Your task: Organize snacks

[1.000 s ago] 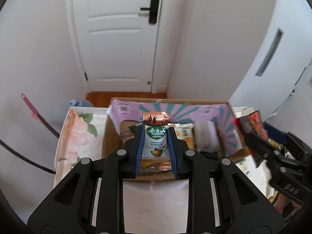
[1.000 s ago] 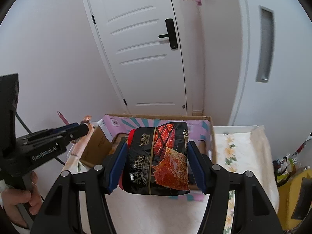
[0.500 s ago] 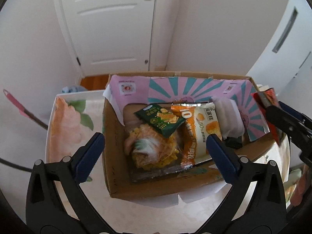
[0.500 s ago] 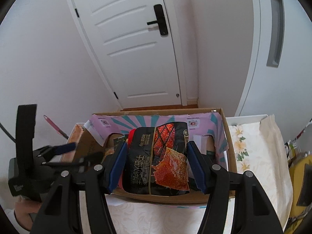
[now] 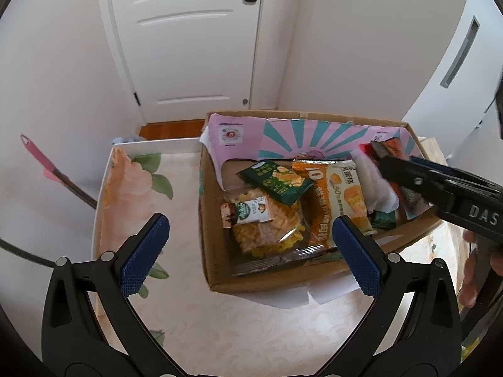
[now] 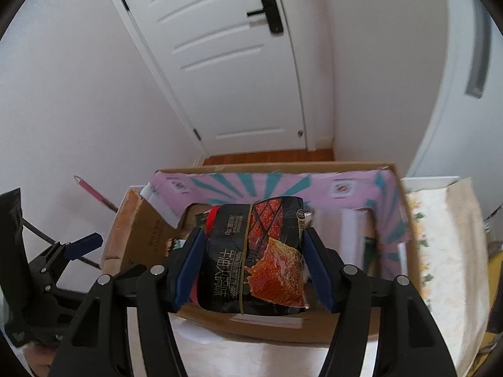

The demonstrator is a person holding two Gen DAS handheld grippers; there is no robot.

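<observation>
The black jerky packet is the thing to watch here: it sits upright between the blue pads of our right gripper, its long axis running away from us along the fingers, and it hangs over the near wall of the cardboard box, a bit left of the box's middle. So the drop spot lies straight below and slightly beyond the claw, no sideways reach needed. The right jaws are opening, and the pads look just off the packet's edges, so we'd say it's about to slip down into the box. Our left gripper is spread wide with nothing in it, hovering over the box's near-left corner. Under it the small green-and-white packet lies flat on the yellow snack bag. The right hand is clearly the one closest to the open right half of the box, where there still looks to be room.
</observation>
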